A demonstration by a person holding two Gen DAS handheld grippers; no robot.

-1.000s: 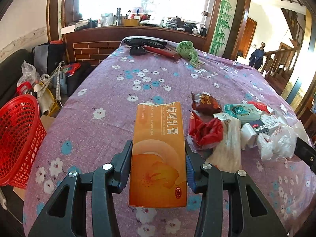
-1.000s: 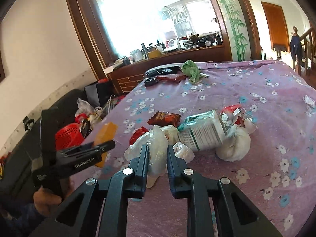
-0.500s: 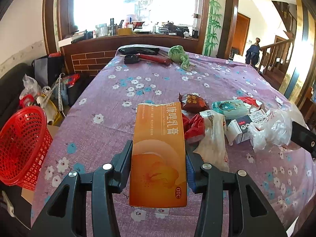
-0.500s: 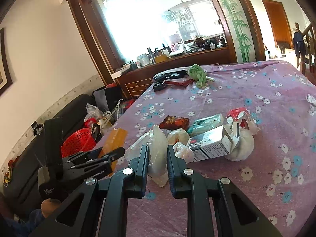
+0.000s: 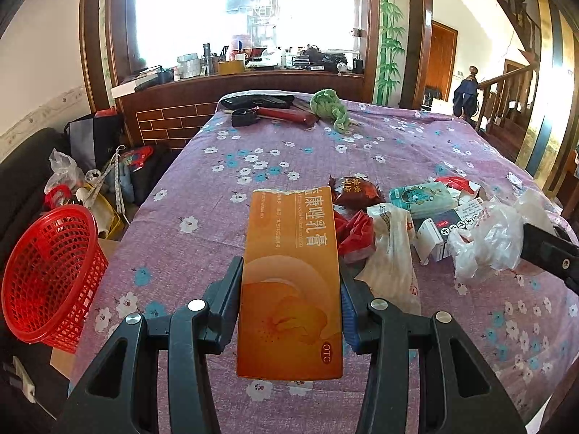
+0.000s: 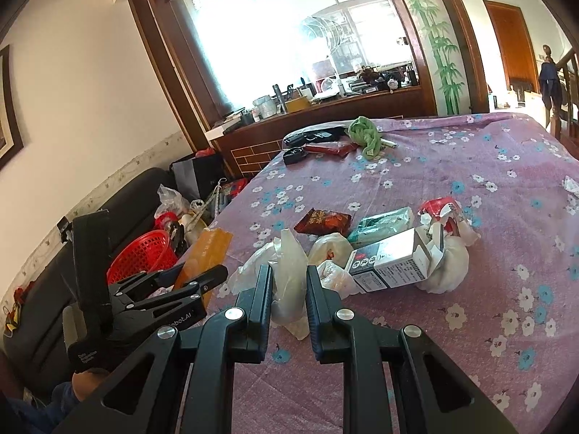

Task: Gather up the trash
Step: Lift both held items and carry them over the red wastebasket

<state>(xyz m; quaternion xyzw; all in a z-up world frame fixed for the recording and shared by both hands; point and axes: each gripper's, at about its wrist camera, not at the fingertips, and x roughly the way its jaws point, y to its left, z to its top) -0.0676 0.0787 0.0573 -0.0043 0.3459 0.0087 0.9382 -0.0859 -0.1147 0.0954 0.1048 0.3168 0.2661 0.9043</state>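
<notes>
My left gripper [image 5: 289, 278] is shut on a long orange medicine box [image 5: 291, 271], held above the near edge of the purple flowered table [image 5: 253, 152]. The red mesh basket [image 5: 47, 275] stands lower at the left, off the table. My right gripper [image 6: 289, 275] is shut on a crumpled clear plastic bag [image 6: 289, 253] at the near side of the trash pile. The pile holds a brown snack wrapper [image 6: 322, 220], a teal pack [image 6: 383, 222], a white and black carton [image 6: 391, 264] and a red wrapper [image 5: 353, 231]. The left gripper [image 6: 202, 282] with the orange box [image 6: 210, 249] shows left of the bag.
A green cloth [image 5: 331, 106], a black case [image 5: 257, 101] and a red flat item lie at the table's far end. Bags and clutter [image 5: 90, 181] sit on the floor by a dark sofa behind the basket [image 6: 141, 253]. A stair rail stands far right.
The left gripper has risen and drawn back with the orange box, so more of the table and basket shows. The carton in the pile has shifted beside the bag held by the right gripper.
</notes>
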